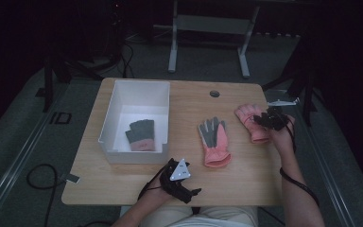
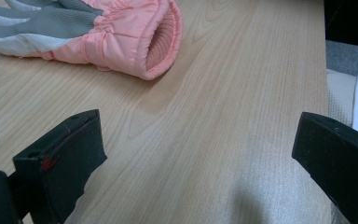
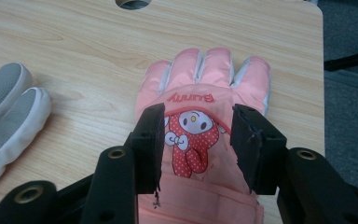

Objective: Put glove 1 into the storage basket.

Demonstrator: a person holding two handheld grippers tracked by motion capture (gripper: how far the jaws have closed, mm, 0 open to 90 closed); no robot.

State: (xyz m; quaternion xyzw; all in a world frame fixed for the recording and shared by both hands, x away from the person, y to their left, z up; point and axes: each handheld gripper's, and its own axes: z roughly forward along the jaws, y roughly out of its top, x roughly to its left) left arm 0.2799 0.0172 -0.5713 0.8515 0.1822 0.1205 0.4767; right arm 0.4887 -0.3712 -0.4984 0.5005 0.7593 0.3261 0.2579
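The right gripper (image 1: pixel 270 118) hangs over the pink glove with the bunny picture (image 3: pixel 200 135), which lies flat on the wooden table (image 1: pixel 194 179) at the far right, fingers pointing away from the person, well to the right of the white box (image 1: pixel 134 151). In the right gripper view its two black jaws stand partly apart, one on each side of the bunny print, with the glove's back showing between them; the pads do not press on the fabric, so nothing is gripped. Taking the white box as the landmark, a second pink glove (image 1: pixel 214 139) with a grey palm lies just to its right, palm up, cuff toward the person, between the box and the bunny glove and apart from both. Inside the box, toward its near wall, rests a grey glove with a pink cuff (image 1: pixel 140 135). The left gripper (image 1: pixel 179 182) sits just in front of the box's near right corner, low over the bare table, held by the person's left hand (image 1: pixel 158 189). In the left gripper view its jaws stand wide apart with only wood grain between them, and the cuff opening of the grey-palmed glove lies beyond them, untouched. A small round hole (image 1: pixel 214 93) in the tabletop sits beyond the gloves, to the right of the box's far corner.
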